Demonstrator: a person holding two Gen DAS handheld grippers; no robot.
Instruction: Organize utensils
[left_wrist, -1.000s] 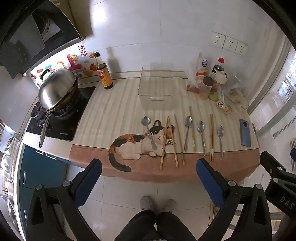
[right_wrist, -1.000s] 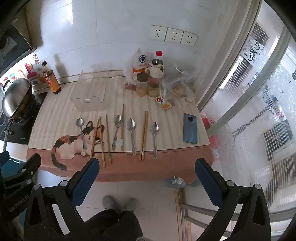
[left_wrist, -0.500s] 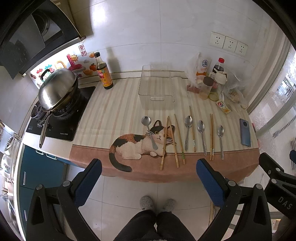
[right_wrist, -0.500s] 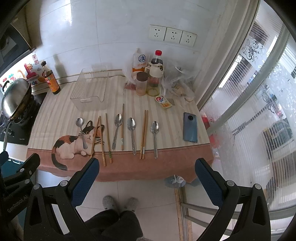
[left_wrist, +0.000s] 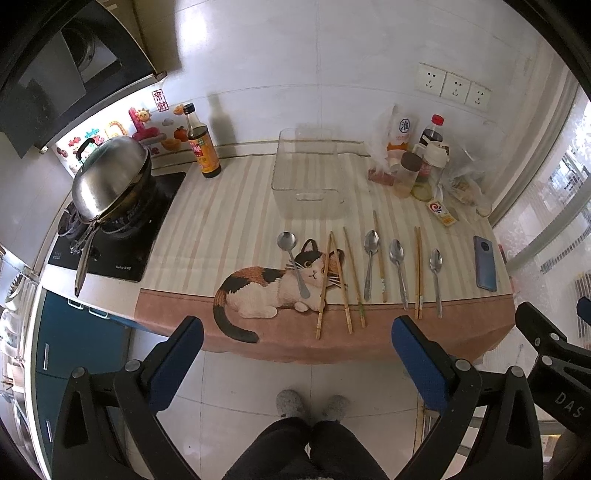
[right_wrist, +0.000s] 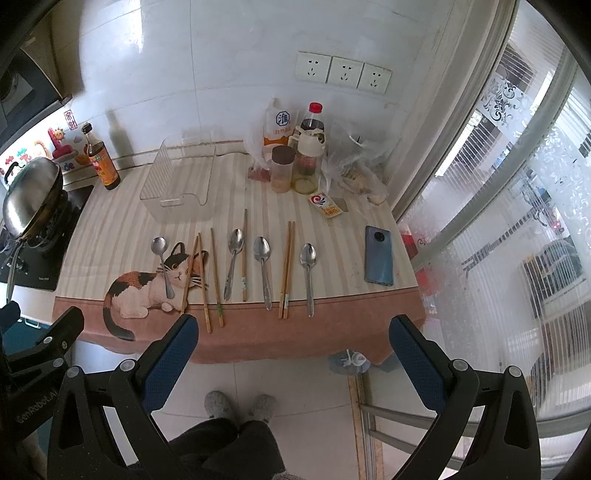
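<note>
Nearest you, above the floor short of the desk (left_wrist: 236, 218), your left gripper (left_wrist: 295, 354) and right gripper (right_wrist: 293, 352) hang spread wide, holding nothing. Beyond their blue fingers (right_wrist: 168, 363) lie the steel spoons (right_wrist: 263, 271) and wooden chopsticks (right_wrist: 286, 269), then the clear plastic bin (left_wrist: 308, 177). Only the right view shows the window; the left shows the whole steel wok (left_wrist: 110, 181).

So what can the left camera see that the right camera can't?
Only the left wrist view shows the range hood above the stove, the blue cabinet below it, and the whole stove top.

Only the right wrist view shows the big frosted window stretching down the side.

Both show the clear bin, four spoons such as the one on the cat picture, the chopsticks, the blue phone, the soy sauce bottle, the lidded wok and the grey slippers. Both grippers, left and right, are open and empty.
</note>
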